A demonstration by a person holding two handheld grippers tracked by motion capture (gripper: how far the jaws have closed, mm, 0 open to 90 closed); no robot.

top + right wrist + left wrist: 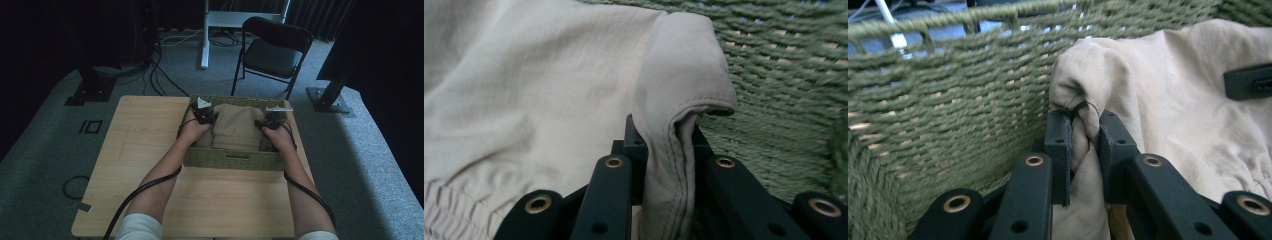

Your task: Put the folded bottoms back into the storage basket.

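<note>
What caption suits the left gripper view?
Left hand-held gripper pinches a fold of beige cloth inside a green woven basket.

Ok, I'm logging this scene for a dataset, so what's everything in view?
cloth: one, beige, folded in the basket, pinched at both ends
basket: one, green woven, far right of the table
table: one, light wood, centre
chair: one, black, folding, behind the table
cables: several, black, on the grey carpet
left gripper: black, shut on the cloth
right gripper: black, shut on the cloth
forearms: two, bare, white sleeves

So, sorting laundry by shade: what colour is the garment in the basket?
Beige garment, clearest in the right gripper view.
</note>
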